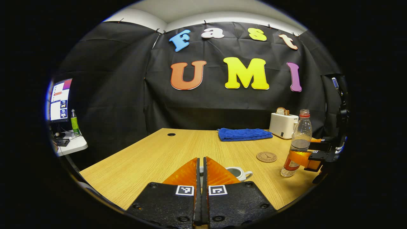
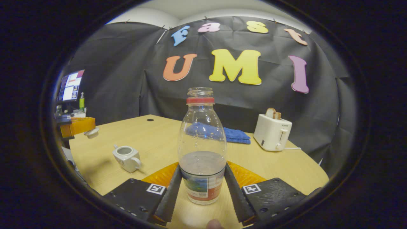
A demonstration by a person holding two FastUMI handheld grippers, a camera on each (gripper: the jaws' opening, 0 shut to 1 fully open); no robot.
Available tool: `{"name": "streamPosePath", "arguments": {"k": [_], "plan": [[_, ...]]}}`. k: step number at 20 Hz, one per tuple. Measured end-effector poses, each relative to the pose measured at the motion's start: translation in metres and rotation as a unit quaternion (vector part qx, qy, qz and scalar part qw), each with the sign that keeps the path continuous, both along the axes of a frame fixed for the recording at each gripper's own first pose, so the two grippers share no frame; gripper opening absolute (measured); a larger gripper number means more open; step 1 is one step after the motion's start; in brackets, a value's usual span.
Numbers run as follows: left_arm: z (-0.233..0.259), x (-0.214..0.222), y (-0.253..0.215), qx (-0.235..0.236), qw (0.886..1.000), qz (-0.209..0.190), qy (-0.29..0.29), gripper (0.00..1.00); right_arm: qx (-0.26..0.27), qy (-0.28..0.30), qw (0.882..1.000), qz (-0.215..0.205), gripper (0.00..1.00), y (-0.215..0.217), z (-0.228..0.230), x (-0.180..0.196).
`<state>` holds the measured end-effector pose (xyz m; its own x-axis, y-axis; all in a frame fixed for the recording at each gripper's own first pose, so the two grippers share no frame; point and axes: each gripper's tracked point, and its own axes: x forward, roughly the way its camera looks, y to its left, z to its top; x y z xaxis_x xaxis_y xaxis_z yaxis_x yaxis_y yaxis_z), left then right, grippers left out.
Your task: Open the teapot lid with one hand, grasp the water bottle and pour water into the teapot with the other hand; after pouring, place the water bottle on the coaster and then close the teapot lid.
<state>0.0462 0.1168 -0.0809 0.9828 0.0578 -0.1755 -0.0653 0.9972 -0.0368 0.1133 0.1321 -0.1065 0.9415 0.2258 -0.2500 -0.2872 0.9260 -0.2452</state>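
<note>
Right tongs (image 2: 203,187) clamped on water bottle (image 2: 202,149), upright, frame centre, base on table (image 2: 286,165). Open teapot (image 2: 127,158) lies lower left of bottle, so pour goes that way. Left tongs (image 1: 201,168) pinch lid (image 2: 91,132), upper left.

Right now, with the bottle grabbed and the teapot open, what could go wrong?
1. The water bottle has no cap and the jaws hold it low down, so it might tip and spill when lifted.
2. The teapot has a small opening, so water could miss and wet the table.
3. The teapot lid is held up in the air; if it slips, it could break.
</note>
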Motion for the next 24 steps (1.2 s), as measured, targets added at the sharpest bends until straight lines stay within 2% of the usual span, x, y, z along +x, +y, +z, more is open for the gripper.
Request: {"name": "streamPosePath", "arguments": {"k": [4, 8, 11, 13, 15, 17, 21, 24], "plan": [[0.0, 0.005, 0.011, -0.006, 1.0, -0.003, 0.0, 0.03, -0.114, 0.001, 0.993, 0.034, 0.72, 0.017, -0.004, 0.01], [-0.004, 0.009, 0.024, -0.013, 1.0, 0.004, 0.004, 0.03, -0.225, 0.01, 0.972, 0.069, 0.72, 0.027, -0.014, 0.027], [-0.01, 0.007, 0.031, -0.011, 1.0, 0.006, 0.008, 0.02, -0.286, 0.01, 0.953, 0.097, 0.73, 0.038, -0.015, 0.031], [-0.012, 0.006, 0.035, -0.009, 1.0, 0.006, 0.01, 0.03, -0.341, -0.007, 0.934, 0.106, 0.73, 0.041, -0.01, 0.037], [-0.012, 0.005, 0.037, -0.008, 1.0, 0.007, 0.01, 0.03, -0.408, -0.055, 0.905, 0.106, 0.72, 0.044, 0.003, 0.043], [-0.01, 0.004, 0.038, -0.005, 1.0, 0.007, 0.009, 0.02, -0.453, -0.087, 0.88, 0.112, 0.73, 0.046, 0.002, 0.045], [-0.012, 0.004, 0.042, -0.003, 1.0, 0.005, 0.01, 0.03, -0.5, -0.103, 0.851, 0.12, 0.74, 0.049, -0.009, 0.047], [-0.014, 0.005, 0.045, -0.001, 1.0, 0.007, 0.013, 0.03, -0.541, -0.125, 0.823, 0.119, 0.74, 0.05, -0.01, 0.05]]}}
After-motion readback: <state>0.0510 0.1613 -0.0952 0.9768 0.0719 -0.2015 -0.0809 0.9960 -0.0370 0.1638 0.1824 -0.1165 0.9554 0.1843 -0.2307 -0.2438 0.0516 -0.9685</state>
